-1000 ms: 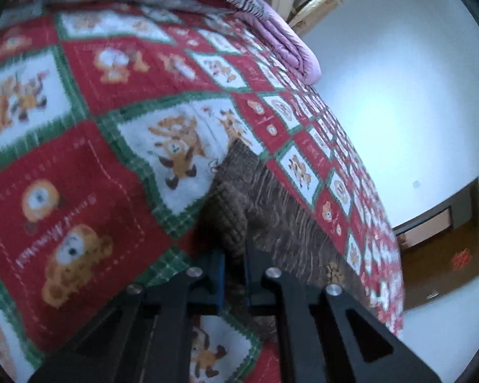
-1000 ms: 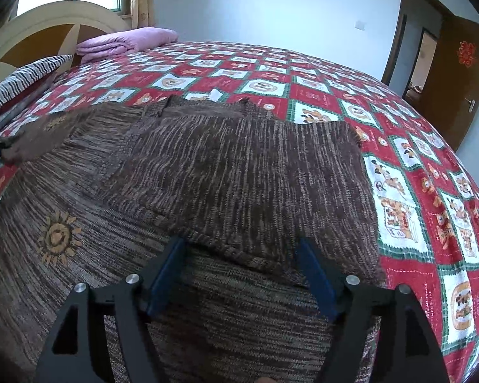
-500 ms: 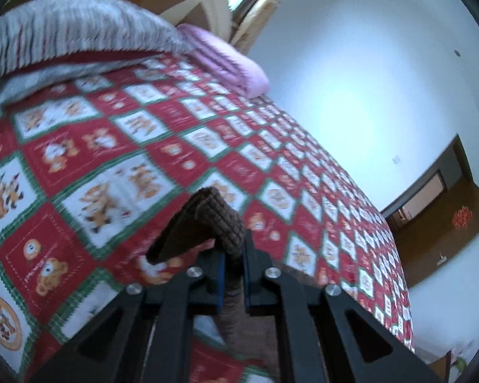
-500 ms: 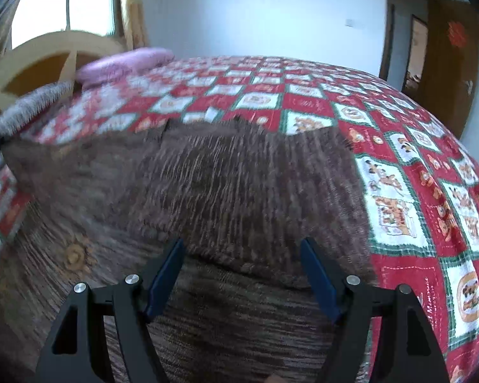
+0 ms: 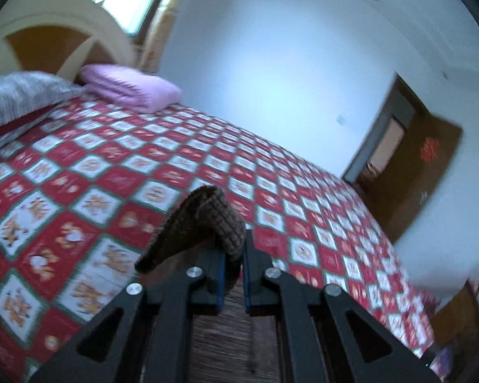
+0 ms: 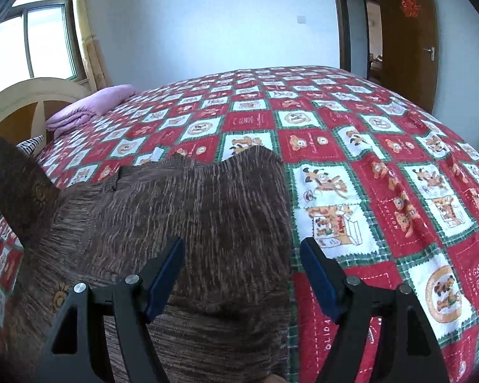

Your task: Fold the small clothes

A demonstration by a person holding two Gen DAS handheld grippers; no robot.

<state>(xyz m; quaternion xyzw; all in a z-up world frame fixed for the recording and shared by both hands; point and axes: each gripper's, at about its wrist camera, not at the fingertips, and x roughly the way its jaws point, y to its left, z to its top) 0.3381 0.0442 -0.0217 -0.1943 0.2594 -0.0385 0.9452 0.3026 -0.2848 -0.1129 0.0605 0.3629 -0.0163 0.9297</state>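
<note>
A brown knitted garment (image 6: 188,223) with small orange sun motifs lies spread on the red checked bedspread (image 6: 383,191). My left gripper (image 5: 231,265) is shut on the garment's ribbed sleeve cuff (image 5: 207,217) and holds it up off the bed. In the right wrist view that raised sleeve (image 6: 16,188) stands at the far left, its tip high above the cover. My right gripper (image 6: 242,274) hovers open over the garment's right part, with nothing between its blue pads.
A folded pink quilt (image 5: 131,89) and a striped grey pillow (image 5: 19,99) lie at the head of the bed by the curved headboard (image 5: 57,28). A brown door (image 6: 405,32) stands open at the far wall. Bare bedspread stretches right of the garment.
My left gripper has lifted the sleeve cuff well up off the bed and rolled, so more of the room shows. The right gripper shifted slightly, still open over the garment.
</note>
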